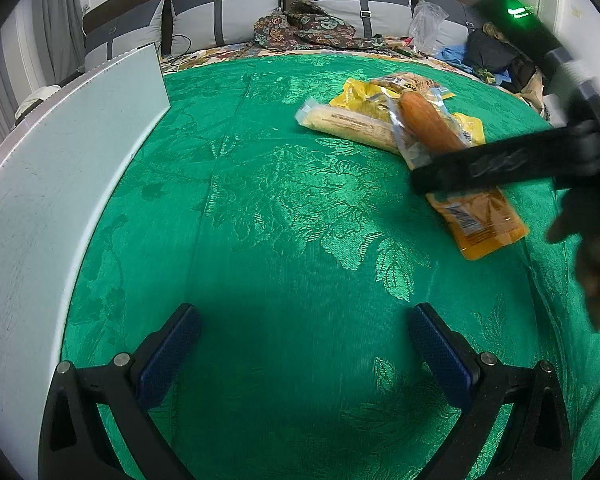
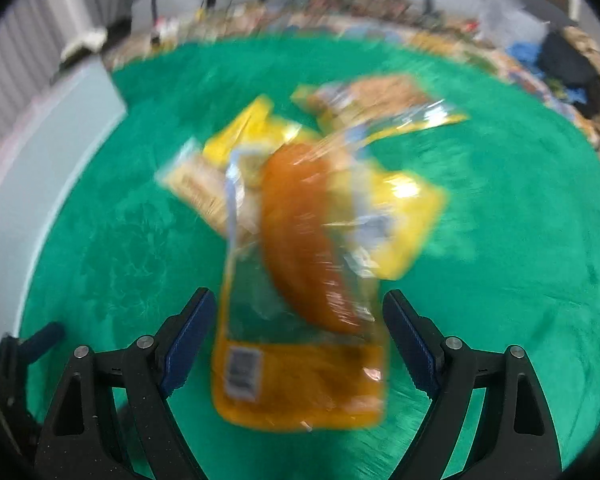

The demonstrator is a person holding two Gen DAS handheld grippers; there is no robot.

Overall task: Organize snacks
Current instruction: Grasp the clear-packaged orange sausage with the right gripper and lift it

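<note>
The left gripper is hovering with its jaws spread wide and empty over the green cloth, while a white board is running along the left, cut off by the frame edge. The right gripper is also gaping wide, its blue pads flanking but not gripping the orange-edged packet holding a brown bun. That view is blurring heavily, so the yellow and pale snack packs piled just beyond are reading clearly only from the left wrist, where the right gripper's dark finger is crossing and hiding part of the packet.
</note>
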